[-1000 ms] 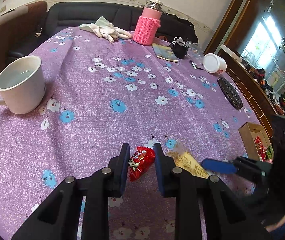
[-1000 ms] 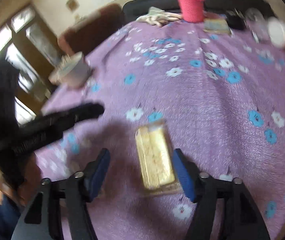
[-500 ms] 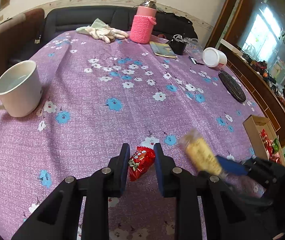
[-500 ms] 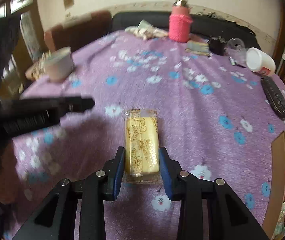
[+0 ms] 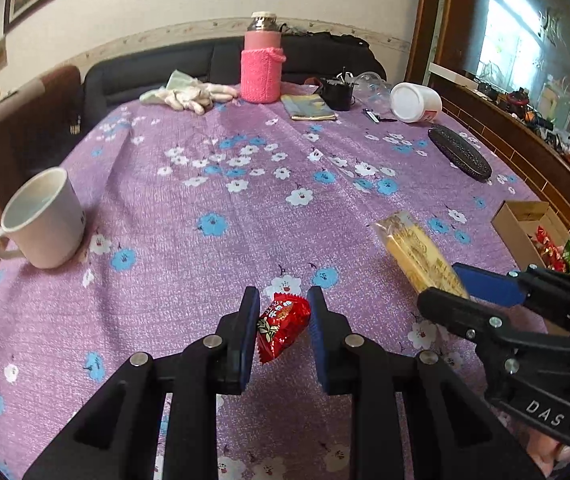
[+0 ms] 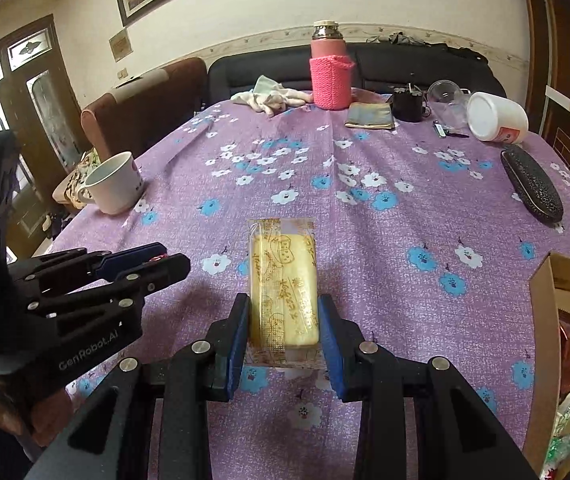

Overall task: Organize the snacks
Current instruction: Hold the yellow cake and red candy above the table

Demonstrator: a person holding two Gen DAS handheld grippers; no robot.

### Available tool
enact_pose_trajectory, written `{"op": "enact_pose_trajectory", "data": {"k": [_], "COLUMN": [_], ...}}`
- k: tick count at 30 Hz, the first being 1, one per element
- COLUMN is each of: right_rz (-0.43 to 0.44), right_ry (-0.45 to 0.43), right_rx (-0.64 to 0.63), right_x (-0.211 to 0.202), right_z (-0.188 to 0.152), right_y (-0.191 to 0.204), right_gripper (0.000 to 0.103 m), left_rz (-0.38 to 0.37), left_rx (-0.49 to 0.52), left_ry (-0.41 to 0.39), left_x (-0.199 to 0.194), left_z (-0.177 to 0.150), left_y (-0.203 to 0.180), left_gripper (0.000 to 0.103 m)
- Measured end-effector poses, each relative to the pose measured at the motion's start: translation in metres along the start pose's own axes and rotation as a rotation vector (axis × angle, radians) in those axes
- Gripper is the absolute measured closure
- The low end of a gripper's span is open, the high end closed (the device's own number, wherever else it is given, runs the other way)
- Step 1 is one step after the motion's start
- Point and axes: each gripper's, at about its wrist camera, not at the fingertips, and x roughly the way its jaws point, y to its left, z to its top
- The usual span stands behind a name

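Note:
A small red snack packet (image 5: pixel 283 326) sits between the blue pads of my left gripper (image 5: pixel 281 300), which is shut on it just above the purple flowered tablecloth (image 5: pixel 245 200). My right gripper (image 6: pixel 283 300) is shut on a long yellow cake packet (image 6: pixel 283 272) and holds it clear of the cloth. In the left wrist view the same cake packet (image 5: pixel 413 248) sticks up out of the right gripper (image 5: pixel 439 284) at the right. The left gripper (image 6: pixel 173 256) shows at the left of the right wrist view. A cardboard box (image 6: pixel 541 300) with several wrapped snacks stands at the right table edge.
A white mug (image 5: pixel 41 220) stands at the left. At the far end are a pink-sleeved flask (image 5: pixel 261 68), gloves (image 5: pixel 189 94), a notebook (image 5: pixel 309 106), a tipped white jar (image 5: pixel 415 102) and a black case (image 5: pixel 459 158). Chairs stand behind the table.
My right gripper closed on the yellow cake packet and lifted it off the cloth. The left gripper kept its grip on the red packet, shifted a little and rolled.

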Motion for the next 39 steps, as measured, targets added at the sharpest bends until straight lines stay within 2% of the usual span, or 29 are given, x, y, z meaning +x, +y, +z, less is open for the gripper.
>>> {"op": "enact_pose_trajectory", "data": {"k": [21, 39], "right_rz": [-0.006, -0.014], "right_ry": [-0.012, -0.019], "right_rx": [0.010, 0.009], "right_x": [-0.003, -0.005], "right_z": [0.002, 0.004], "right_y": [-0.004, -0.005], "right_gripper": [0.066, 0.066], "left_rz": [0.074, 0.074], "left_rx": [0.095, 0.102], "left_ry": [-0.068, -0.079], "left_x": [-0.008, -0.010], "left_z": [-0.003, -0.002], "left_y": [-0.018, -0.020], "left_gripper": [0.080, 0.079]}}
